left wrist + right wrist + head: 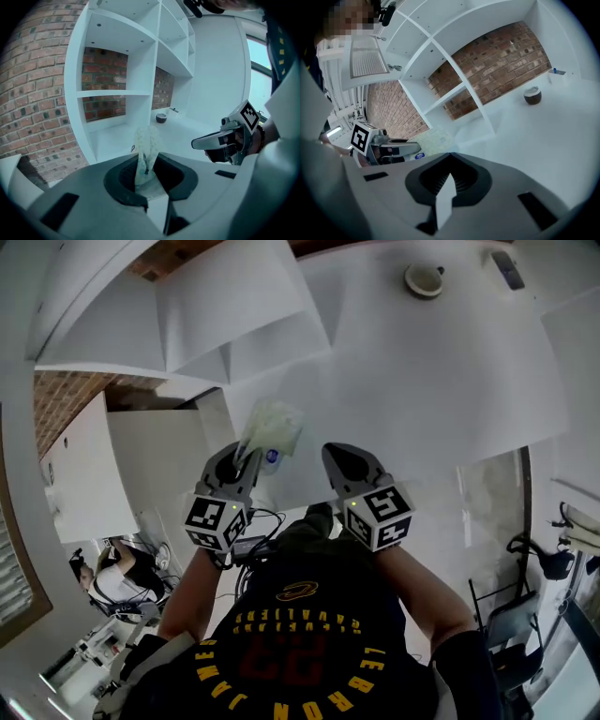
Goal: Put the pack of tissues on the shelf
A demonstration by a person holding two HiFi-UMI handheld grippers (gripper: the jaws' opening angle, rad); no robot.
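- Left gripper [246, 460], head view: jaws are closed on the near end of the pale green, soft film-wrapped pack of tissues [271, 430]. The pack is held in the air over the white tabletop [450, 381], near the white open-bay shelf unit [234, 324]. Its long axis runs away from the person, free end forward.
- Left gripper view: the pack is seen edge-on, projecting straight out of the jaws toward the lower shelf bay. It is judged light, compressible and slick-skinned. An end pinch may let the free end sag, so a hold nearer the middle would be firmer.
- Right gripper view: the right gripper [449, 155] has its jaws together on nothing, beside the left gripper. The pack shows at the left, before the shelf.
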